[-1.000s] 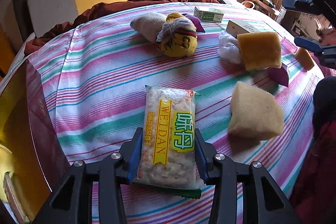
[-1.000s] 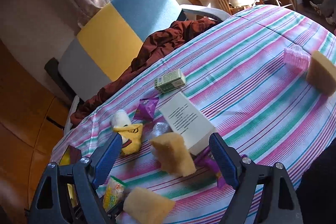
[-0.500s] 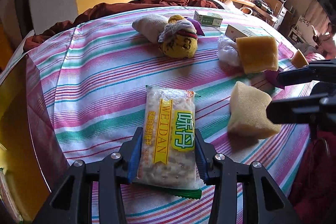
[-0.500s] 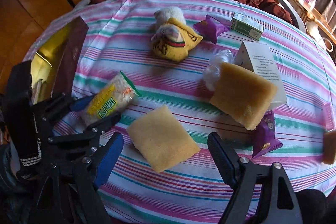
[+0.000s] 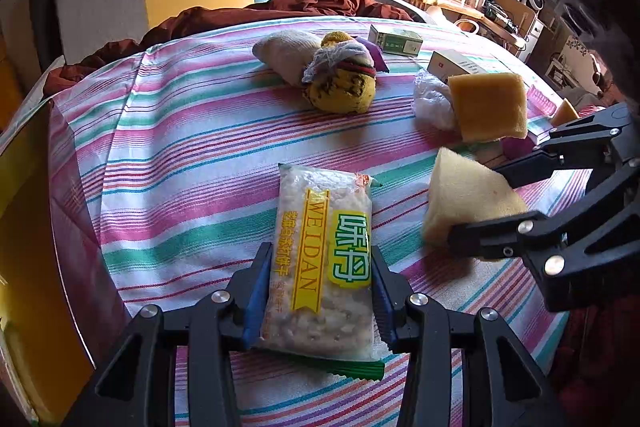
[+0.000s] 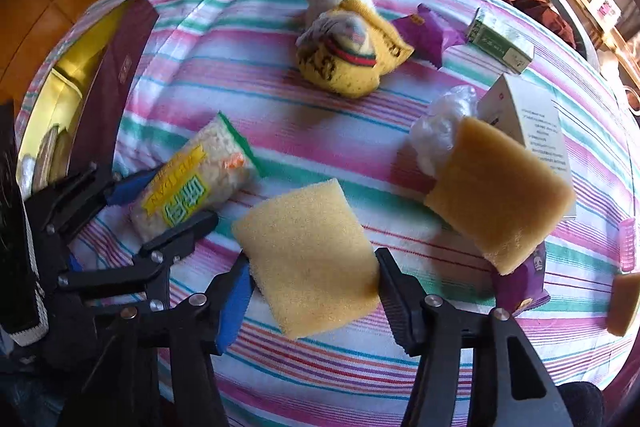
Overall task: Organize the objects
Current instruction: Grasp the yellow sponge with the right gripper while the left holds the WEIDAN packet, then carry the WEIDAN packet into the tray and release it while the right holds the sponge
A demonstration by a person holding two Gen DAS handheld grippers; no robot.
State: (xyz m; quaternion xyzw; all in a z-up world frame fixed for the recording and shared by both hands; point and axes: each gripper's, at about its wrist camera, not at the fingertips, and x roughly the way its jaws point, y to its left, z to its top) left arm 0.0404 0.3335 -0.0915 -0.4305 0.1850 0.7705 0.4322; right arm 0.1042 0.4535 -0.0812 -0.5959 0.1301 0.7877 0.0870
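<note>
The left tool (image 5: 320,291) is clamped on the cracker pack (image 5: 320,259), which lies on the striped table (image 5: 180,147). The right tool (image 6: 312,291) is closing around the pale sponge (image 6: 308,259), its fingers at the sponge's edges; a firm grip isn't certain. Beyond it sit a darker sponge (image 6: 500,195), a white box (image 6: 536,123), a yellow sock bundle (image 6: 352,55), a purple packet (image 6: 428,31) and a green box (image 6: 500,41), all still loose. Sorting looks barely begun.

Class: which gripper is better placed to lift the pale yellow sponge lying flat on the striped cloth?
Right. The right gripper already straddles the pale yellow sponge, jaws closing. The left gripper is clamped on the biscuit packet.
</note>
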